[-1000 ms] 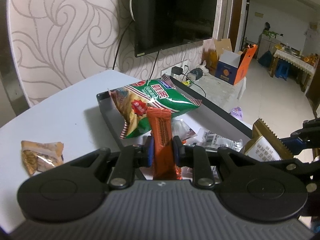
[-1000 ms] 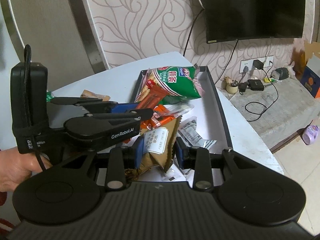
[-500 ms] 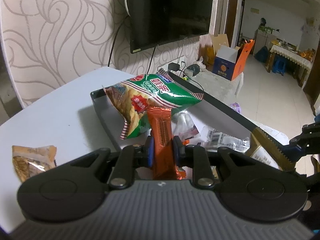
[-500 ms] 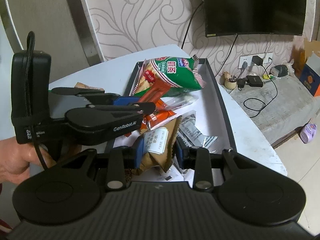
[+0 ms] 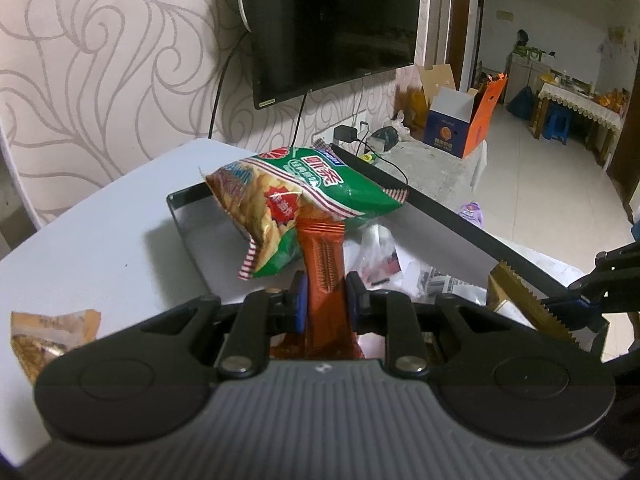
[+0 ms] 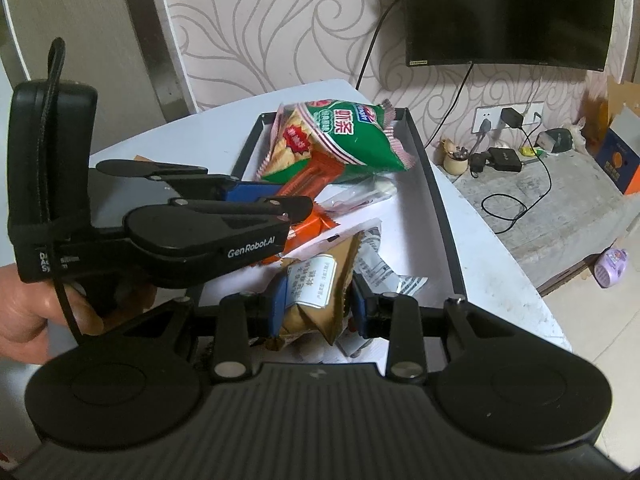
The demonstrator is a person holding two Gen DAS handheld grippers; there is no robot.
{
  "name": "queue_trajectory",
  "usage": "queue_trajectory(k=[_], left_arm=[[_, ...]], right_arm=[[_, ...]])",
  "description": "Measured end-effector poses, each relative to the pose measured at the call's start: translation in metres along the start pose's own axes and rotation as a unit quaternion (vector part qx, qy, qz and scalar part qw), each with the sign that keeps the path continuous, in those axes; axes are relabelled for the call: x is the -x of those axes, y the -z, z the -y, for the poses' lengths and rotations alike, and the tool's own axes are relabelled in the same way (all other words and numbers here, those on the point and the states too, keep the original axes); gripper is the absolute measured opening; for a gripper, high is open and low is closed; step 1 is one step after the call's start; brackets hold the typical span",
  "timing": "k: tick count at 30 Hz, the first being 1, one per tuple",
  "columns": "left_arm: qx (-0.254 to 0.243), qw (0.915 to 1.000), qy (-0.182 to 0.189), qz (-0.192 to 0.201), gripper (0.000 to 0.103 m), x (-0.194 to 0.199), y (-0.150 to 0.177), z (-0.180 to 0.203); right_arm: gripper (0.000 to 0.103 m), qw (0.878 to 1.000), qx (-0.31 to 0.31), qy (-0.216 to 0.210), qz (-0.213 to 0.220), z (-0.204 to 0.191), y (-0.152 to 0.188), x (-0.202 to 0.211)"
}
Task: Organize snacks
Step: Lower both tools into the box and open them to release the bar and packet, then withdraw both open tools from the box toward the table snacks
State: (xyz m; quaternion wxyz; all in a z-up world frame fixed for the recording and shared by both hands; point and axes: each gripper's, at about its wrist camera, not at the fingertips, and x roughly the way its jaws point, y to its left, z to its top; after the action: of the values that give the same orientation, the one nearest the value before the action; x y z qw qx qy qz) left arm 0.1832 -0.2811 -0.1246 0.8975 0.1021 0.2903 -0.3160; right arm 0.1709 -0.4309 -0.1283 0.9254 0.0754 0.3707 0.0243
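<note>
My left gripper (image 5: 326, 294) is shut on an orange-red snack bar (image 5: 323, 256) that stands upright between its blue pads, over the near left part of the black tray (image 5: 440, 216). The bar's top touches a green chip bag (image 5: 304, 208) lying at the tray's far end. My right gripper (image 6: 320, 300) is shut on a tan kraft snack packet (image 6: 320, 280) with a white label, above the tray's (image 6: 444, 216) near end. In the right wrist view the left gripper (image 6: 276, 196) reaches in from the left, holding the orange bar (image 6: 308, 180) below the green bag (image 6: 344, 136).
Clear and white wrappers (image 6: 380, 268) lie loose in the tray. A brown snack packet (image 5: 48, 336) rests on the white table (image 5: 100, 240) left of the tray. A hand (image 6: 24, 320) grips the left tool. Wall, TV (image 5: 332, 20) and cables stand beyond the table.
Both grippers have come slightly closer to the tray and the green bag. Each grip holds as before: orange bar on the left, tan packet on the right.
</note>
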Motion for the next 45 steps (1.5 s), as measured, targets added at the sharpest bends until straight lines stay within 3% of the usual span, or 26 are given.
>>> queue_trajectory(k=[29,37,39,41,45], left_arm=[[0.006,0.9998,-0.017,-0.008,0.027,0.001,0.001,0.003],[0.010,0.9998,-0.017,-0.005,0.028,0.015,0.006,0.000],[0.010,0.9998,-0.017,-0.003,0.030,0.020,0.008,-0.001],[0.010,0.9997,-0.020,0.002,0.048,0.025,0.010,-0.002],[0.009,0.9997,-0.017,0.012,0.054,0.034,0.011,-0.001]], right_arm=[[0.040,1.000,0.003,0.010,0.010,-0.002,0.005,0.000],[0.056,1.000,-0.011,0.006,0.021,-0.002,0.009,0.012],[0.057,1.000,-0.014,0.006,0.025,-0.002,0.011,0.017],[0.057,0.999,-0.017,0.005,0.028,-0.004,0.013,0.022],[0.062,0.999,-0.021,0.005,0.031,-0.008,0.016,0.029]])
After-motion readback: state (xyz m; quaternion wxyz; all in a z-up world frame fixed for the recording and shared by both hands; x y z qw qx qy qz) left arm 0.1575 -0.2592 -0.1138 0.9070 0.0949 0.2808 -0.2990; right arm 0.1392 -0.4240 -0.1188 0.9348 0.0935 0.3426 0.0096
